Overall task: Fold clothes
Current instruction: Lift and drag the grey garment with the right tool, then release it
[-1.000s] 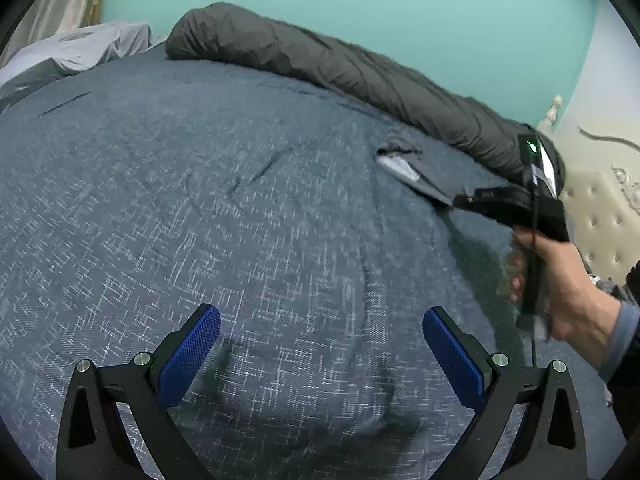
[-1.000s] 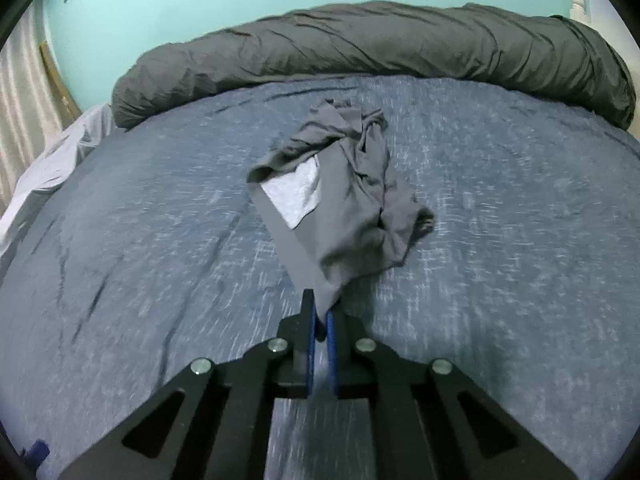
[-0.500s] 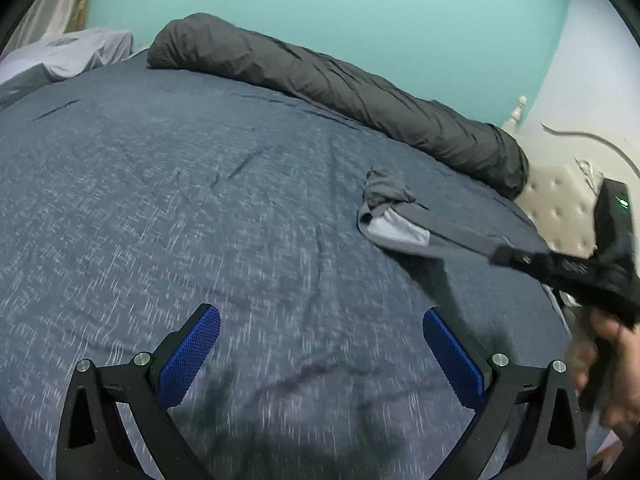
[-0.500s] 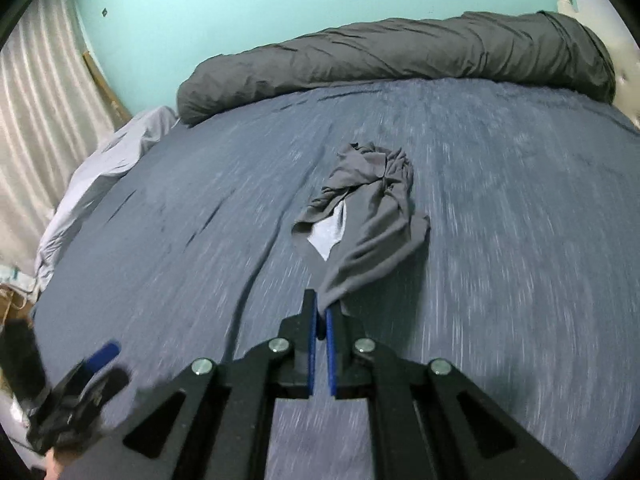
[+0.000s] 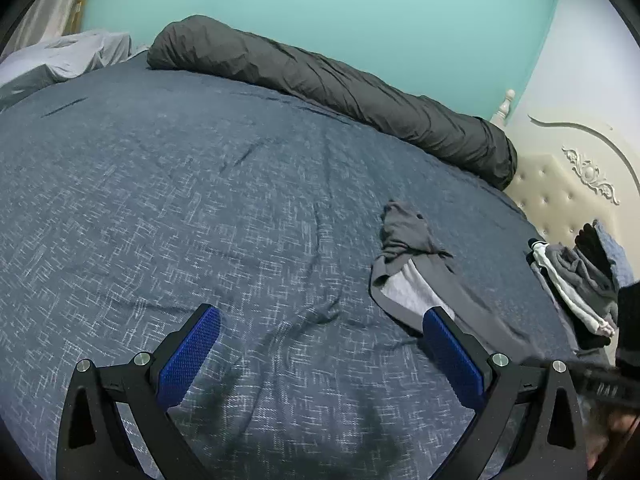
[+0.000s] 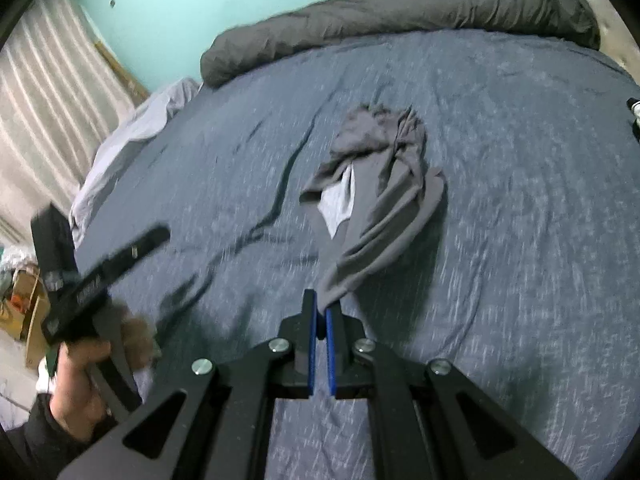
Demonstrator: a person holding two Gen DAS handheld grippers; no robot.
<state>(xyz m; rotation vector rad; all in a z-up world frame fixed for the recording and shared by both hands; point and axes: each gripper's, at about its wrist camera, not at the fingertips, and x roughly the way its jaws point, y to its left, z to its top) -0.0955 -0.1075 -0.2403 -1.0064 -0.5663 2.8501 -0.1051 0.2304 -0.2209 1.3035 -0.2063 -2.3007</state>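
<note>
A crumpled dark grey garment [image 6: 380,184] with a light grey inner patch lies on the blue bedspread [image 6: 520,200]. My right gripper [image 6: 321,312] is shut on one corner of it and stretches the cloth toward me. In the left wrist view the same garment [image 5: 412,264] lies at the right, just beyond my right-hand blue pad. My left gripper [image 5: 316,344] is open and empty above the bedspread [image 5: 200,200]. It also shows blurred at the left of the right wrist view [image 6: 100,268].
A rolled dark grey duvet [image 5: 340,84] lies along the far side of the bed. A pile of clothes [image 5: 576,280] sits at the right edge by the cream headboard [image 5: 560,184]. A light grey sheet [image 5: 64,56] and a curtain [image 6: 44,92] are at the left.
My right gripper has dragged the garment toward me across the bed. My left gripper has swung right, so the garment now sits near its right pad, and it has entered the right wrist view.
</note>
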